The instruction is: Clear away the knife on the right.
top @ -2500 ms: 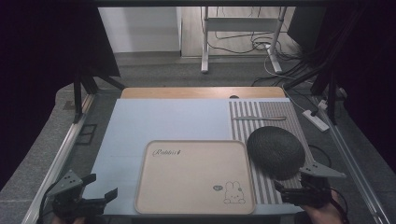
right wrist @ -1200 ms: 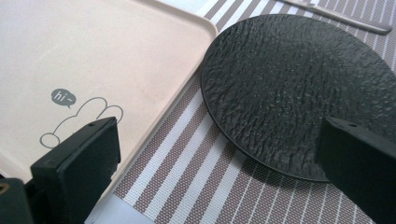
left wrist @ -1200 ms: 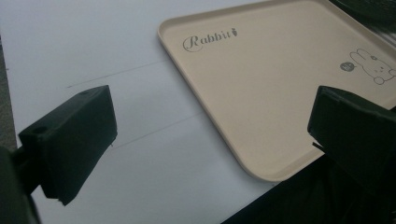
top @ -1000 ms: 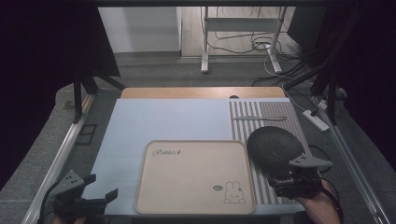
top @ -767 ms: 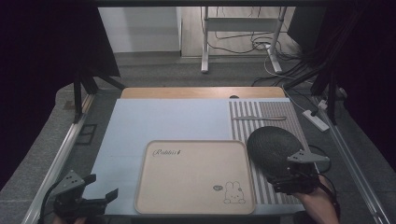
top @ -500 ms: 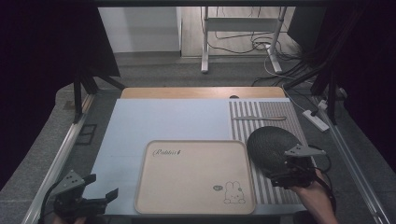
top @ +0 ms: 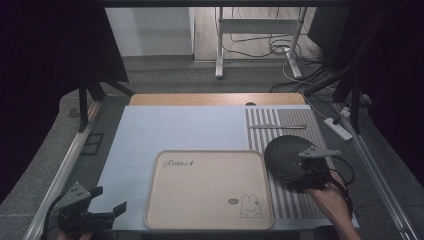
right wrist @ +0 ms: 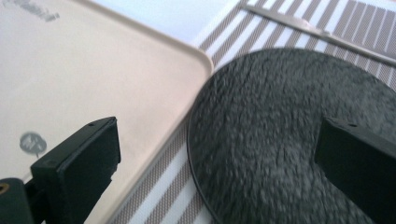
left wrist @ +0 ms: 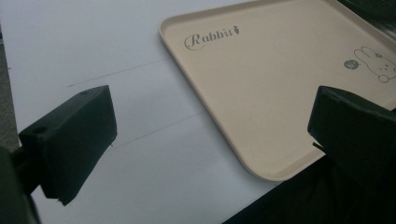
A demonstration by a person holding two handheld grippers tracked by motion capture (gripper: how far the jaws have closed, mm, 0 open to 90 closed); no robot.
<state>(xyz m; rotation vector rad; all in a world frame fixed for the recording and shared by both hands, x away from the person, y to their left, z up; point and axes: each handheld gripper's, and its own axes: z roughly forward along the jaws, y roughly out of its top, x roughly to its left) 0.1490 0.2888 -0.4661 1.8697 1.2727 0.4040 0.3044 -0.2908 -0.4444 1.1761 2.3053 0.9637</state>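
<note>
A beige tray (top: 200, 192) with a rabbit print lies flat at the near edge of the table (top: 170, 130), about midway along it. To its right a striped mat (top: 290, 122) runs down the table's right side, and a dark round plate (top: 286, 155) rests on it just beside the tray's far right corner. The right gripper (top: 302, 179) is over the plate's near right rim, a hand (top: 332, 197) behind it. The left gripper (top: 107, 210) hovers at the near left corner, jaws apart. A thin utensil (top: 277, 126) lies on the mat beyond the plate.

worktop: pale blue-white rectangular worktop (top: 170, 130), bare wooden strip along its far edge | right part: brown-and-white striped woven mat (top: 295, 127) | near middle: beige rounded plastic tray with rabbit print (top: 207, 187), its right edge just beside the dark round textured plate (top: 285, 155) on the mat | far on mat: slim metal utensil (top: 277, 126)
</note>
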